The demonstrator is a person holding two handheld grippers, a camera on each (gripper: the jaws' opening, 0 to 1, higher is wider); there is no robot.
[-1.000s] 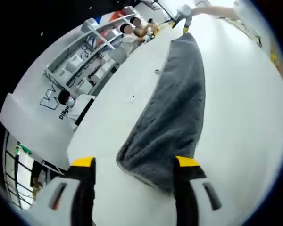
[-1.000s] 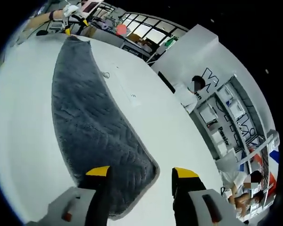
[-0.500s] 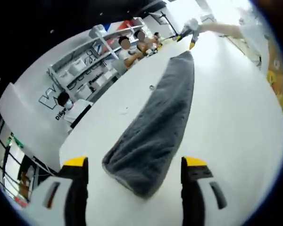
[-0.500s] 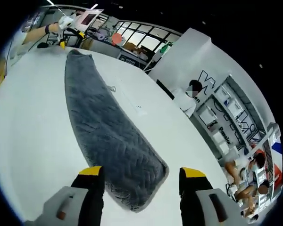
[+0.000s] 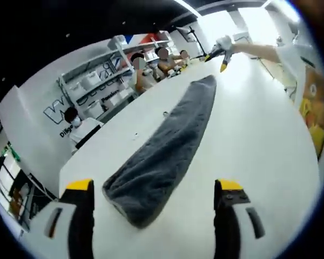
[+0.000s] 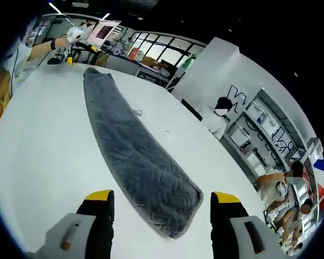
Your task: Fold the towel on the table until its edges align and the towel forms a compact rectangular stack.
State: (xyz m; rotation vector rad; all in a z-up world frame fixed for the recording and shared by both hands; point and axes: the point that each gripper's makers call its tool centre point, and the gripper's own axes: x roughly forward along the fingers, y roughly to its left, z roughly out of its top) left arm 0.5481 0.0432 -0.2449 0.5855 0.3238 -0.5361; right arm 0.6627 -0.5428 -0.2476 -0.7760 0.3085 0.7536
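- Now, from my left gripper (image 5: 154, 189), the grey towel (image 5: 167, 154) lies flat on the white tabletop (image 5: 259, 135), folded into one long narrow strip whose near end sits between my jaws without touching them.
- My left jaws stand wide apart, holding nothing, poised above the tabletop.
- At the strip's far end, by the far edge of the tabletop, my right gripper (image 5: 218, 54) shows small, held in a white-gloved hand (image 5: 225, 42); it hangs just beyond the towel.
- From my right gripper (image 6: 162, 197), the towel (image 6: 135, 156) runs away along the tabletop (image 6: 38, 145); my jaws are spread wide and empty, the strip's near end between them.
- My left gripper (image 6: 78, 44) hovers past the far end.
- People (image 5: 151, 67) sit beyond the tabletop's edge, near white shelving (image 5: 94, 81).
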